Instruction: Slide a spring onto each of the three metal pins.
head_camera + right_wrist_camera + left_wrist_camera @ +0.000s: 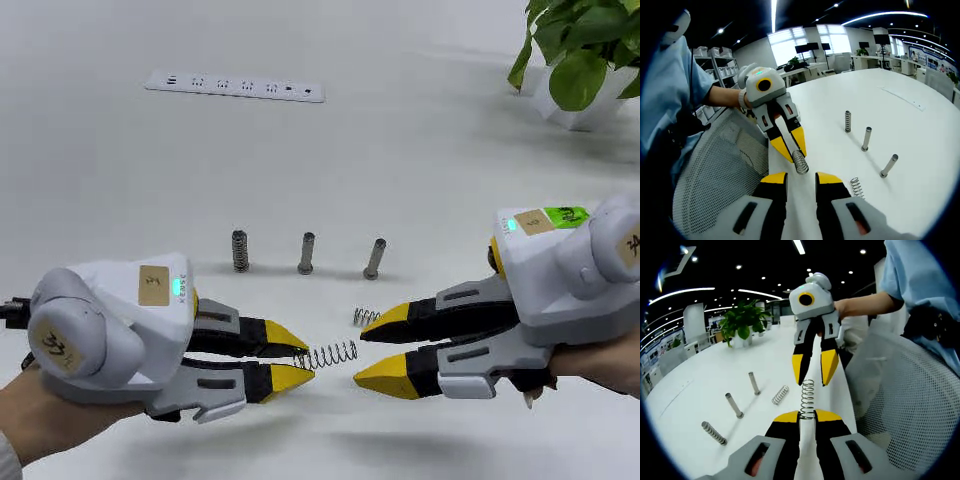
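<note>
- Clamping one end of the held spring (327,355) low in the head view, left of centre: the left gripper (295,362), its yellow tips drawn in on the coil.
- Lying level above the white worktop (120,200), stretched rightward from those tips toward the other gripper.
- Seen in the left gripper view rising straight up from between the closed tips at bottom centre.
- Standing upright in a row across the middle of the head view, well apart: left pin (239,235), middle pin (306,253), right pin (375,258).
- Sleeved already over the left pin: a fitted spring (240,256); middle and right pins bare.
- Resting flat on the worktop below the gap between the middle and right pins: a loose spring (366,317), just above the right gripper's upper tip.
- Facing in from the lower right: the right gripper (362,356), jaws apart, nothing between them, the held spring's free end just short of their mouth.
- Lying flat at upper left: a white power strip (235,86).
- Showing at the upper right corner: a potted plant (580,50).
</note>
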### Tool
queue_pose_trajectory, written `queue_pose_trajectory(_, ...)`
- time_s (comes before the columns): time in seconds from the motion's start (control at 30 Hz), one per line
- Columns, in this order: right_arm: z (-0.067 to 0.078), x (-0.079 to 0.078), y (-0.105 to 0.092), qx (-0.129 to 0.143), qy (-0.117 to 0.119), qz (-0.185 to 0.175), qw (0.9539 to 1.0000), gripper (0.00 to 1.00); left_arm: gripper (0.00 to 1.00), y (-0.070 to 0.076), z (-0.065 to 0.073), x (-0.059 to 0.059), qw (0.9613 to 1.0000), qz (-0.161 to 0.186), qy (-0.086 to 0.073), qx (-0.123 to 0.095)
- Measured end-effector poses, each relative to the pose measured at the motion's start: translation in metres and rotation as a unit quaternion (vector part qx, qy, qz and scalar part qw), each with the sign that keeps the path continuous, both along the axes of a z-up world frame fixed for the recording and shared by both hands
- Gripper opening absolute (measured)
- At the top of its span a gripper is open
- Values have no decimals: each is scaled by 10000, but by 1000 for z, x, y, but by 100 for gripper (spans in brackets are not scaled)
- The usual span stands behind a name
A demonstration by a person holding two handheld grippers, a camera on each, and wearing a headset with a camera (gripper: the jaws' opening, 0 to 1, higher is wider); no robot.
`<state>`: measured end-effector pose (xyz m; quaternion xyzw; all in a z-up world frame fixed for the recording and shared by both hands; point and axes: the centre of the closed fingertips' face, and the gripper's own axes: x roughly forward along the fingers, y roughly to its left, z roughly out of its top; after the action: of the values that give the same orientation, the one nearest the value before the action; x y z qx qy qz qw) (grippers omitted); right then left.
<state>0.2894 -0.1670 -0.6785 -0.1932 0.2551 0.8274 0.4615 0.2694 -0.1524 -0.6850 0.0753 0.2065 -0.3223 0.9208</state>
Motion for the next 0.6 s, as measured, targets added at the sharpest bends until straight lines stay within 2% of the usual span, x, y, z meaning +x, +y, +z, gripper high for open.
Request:
queue_pose_trajectory(0.23, 2, -4, 4, -4, 49, 35, 10000, 16, 10, -3, 0, -3, 9999, -104, 18, -24)
queue_pose_trajectory(0.37, 1, -8, 4, -64, 165, 72, 9998, 12, 10, -3, -3, -2, 9999, -120, 47, -43)
queue_pose_trajectory(0.6, 7, -11, 5, -80, 14, 154, 9998, 12, 10, -5, -5, 0, 9997, -61, 181, -134)
